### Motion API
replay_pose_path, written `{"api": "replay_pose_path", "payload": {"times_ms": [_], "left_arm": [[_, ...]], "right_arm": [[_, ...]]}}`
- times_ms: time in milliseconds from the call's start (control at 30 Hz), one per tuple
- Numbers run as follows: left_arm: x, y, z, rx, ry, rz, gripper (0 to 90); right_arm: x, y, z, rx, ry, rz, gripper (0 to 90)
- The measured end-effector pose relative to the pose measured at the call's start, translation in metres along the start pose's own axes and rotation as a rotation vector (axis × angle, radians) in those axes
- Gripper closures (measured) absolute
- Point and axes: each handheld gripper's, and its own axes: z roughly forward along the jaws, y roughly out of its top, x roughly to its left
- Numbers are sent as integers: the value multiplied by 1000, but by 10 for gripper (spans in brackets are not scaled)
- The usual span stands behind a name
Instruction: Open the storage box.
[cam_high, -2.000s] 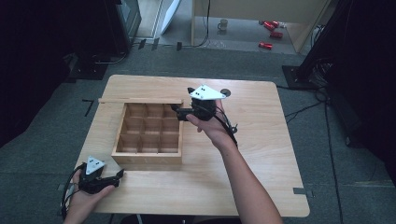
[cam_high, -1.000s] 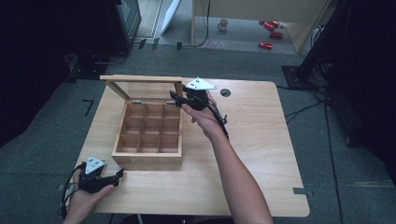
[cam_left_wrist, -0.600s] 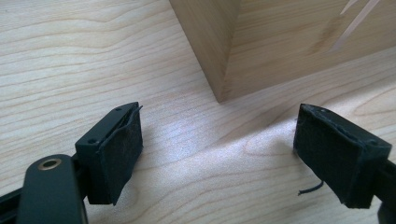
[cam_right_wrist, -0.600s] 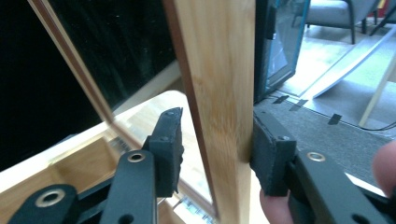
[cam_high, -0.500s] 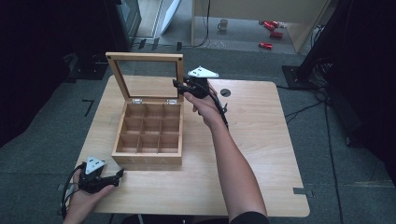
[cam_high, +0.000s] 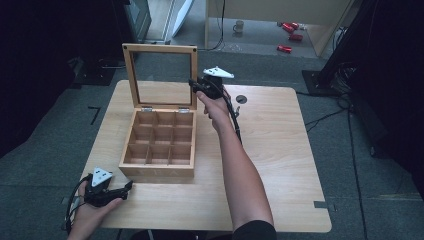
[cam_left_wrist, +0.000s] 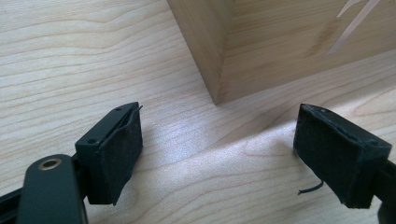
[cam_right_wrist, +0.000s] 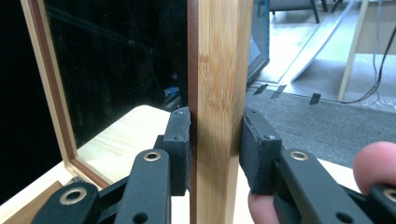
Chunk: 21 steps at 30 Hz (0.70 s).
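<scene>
Two grippers are at work over the tabletop (cam_high: 280, 150). The wooden box (cam_high: 159, 145) sits toward the left half, its windowed lid (cam_high: 160, 77) standing upright near the far edge. The right gripper (cam_high: 199, 86) pinches the lid's right frame edge, pads pressed on both faces in the right gripper view. The left gripper (cam_high: 126, 186) rests by the near-left corner, jaws spread wide, just off the box's front corner (cam_left_wrist: 217, 95). The tabletop's right half lies bare.
</scene>
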Motion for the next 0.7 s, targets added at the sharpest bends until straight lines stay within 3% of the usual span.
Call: {"api": "replay_pose_path", "payload": {"times_ms": [167,433,533,700], "left_arm": [[-1,0,0,2,6,6,162],[-2,-1,0,4,14,16,160],[-2,-1,0,5,13,15,160],[-2,-1,0,4,13,15,160]], "right_arm": [[0,2,4,13,-23,26,672],[4,3,3,25,-44,29,666],[7,6,-4,4,-39,19,555],[12,8,-17,3,-64,-31,450]]}}
